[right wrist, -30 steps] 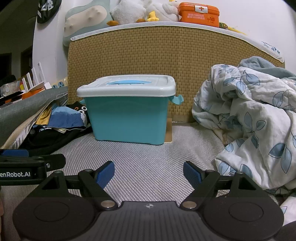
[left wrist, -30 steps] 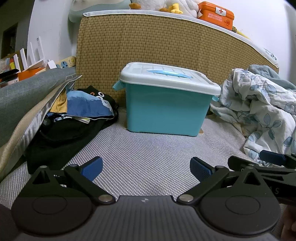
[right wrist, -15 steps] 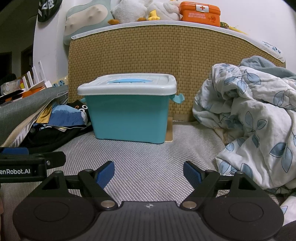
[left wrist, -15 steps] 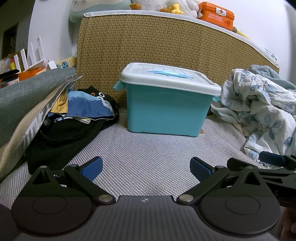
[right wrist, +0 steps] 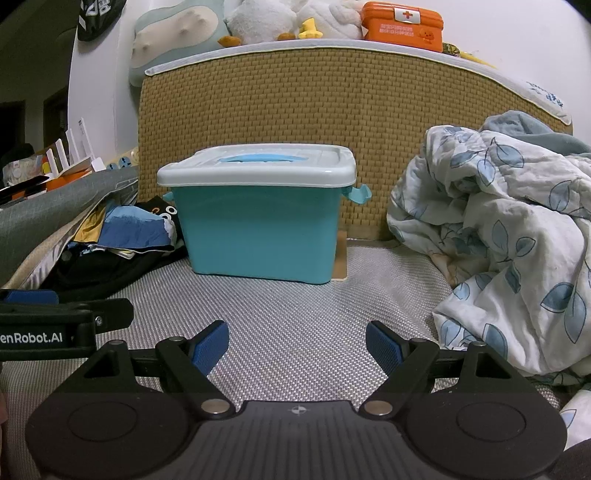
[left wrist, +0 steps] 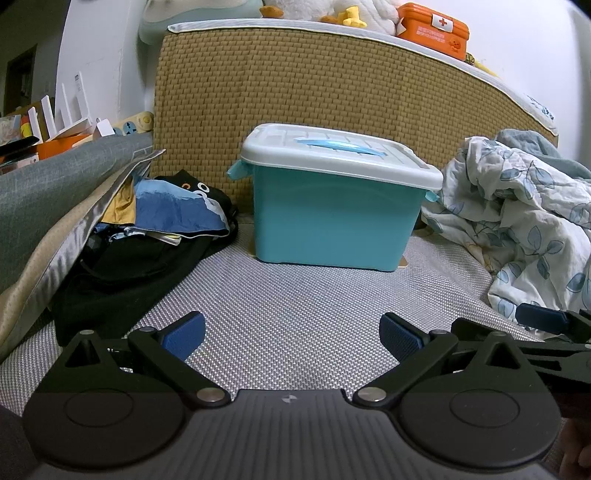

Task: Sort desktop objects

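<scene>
A teal storage box (left wrist: 332,221) (right wrist: 258,236) with a white lid and a blue handle stands closed on the grey woven mat, against a wicker headboard. My left gripper (left wrist: 291,334) is open low over the mat, well short of the box, nothing between its blue pads. My right gripper (right wrist: 297,345) is open too, beside the left one and equally far from the box. Each gripper shows at the edge of the other's view: the right one (left wrist: 546,325), the left one (right wrist: 44,317).
A pile of dark and blue clothes (left wrist: 147,236) (right wrist: 122,236) lies left of the box, under a grey cushion (left wrist: 44,199). A leaf-print quilt (left wrist: 517,221) (right wrist: 509,236) is heaped on the right. An orange first-aid case (left wrist: 432,24) (right wrist: 402,24) and plush toys sit atop the headboard (left wrist: 332,81).
Both views have crept slightly; the box sits a touch lower and nearer in the right wrist view. Both grippers stay open and empty.
</scene>
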`<state>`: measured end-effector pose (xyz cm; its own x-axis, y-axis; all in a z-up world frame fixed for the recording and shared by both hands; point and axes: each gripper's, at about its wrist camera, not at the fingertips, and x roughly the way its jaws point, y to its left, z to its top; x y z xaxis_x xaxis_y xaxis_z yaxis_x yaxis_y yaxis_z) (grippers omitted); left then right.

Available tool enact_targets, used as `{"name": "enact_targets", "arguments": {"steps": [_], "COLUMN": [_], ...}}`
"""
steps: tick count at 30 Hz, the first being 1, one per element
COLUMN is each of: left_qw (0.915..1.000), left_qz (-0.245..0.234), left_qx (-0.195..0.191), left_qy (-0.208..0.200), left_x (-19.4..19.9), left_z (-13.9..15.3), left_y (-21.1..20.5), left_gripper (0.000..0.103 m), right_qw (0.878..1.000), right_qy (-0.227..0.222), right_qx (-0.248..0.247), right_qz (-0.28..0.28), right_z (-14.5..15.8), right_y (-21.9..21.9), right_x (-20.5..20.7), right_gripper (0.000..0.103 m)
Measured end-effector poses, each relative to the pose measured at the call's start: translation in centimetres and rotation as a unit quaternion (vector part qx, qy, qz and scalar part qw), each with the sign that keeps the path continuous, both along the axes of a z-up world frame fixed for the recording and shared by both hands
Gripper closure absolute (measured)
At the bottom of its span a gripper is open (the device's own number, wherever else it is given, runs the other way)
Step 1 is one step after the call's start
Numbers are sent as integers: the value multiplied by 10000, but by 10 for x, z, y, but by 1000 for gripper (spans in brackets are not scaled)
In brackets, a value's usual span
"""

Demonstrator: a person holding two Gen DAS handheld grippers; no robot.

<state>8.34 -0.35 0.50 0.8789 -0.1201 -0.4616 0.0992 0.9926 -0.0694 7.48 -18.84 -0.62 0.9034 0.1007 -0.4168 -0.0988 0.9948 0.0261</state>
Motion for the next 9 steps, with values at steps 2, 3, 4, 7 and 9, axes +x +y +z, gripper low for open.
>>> {"name": "enact_targets", "arguments": {"steps": [2, 3, 4, 7, 9], "left_qw": [10000, 10000, 10000, 10000, 10000], "left_qz": [2, 5, 8, 18, 29], "left_qx": [-5, -7, -8, -19, -29], "left_qy": [4, 8, 10, 14, 28], "left_x": [0, 0, 0, 0, 0], "left_z": [0, 0, 0, 0, 0], "left_y": [0, 0, 0, 0, 1], "left_gripper": [0, 0, 0, 0, 0], "right_qw": [10000, 10000, 10000, 10000, 10000], "right_qy": [4, 3, 2, -6, -2], "right_qx": [-11, -12, -13, 4, -2], "right_qz": [6, 8, 9, 7, 5], "right_z": [0, 0, -1, -1, -1], "right_y": [1, 1, 1, 0, 1], "right_x": [0, 0, 0, -1, 0], "right_gripper": [18, 18, 18, 18, 18]}}
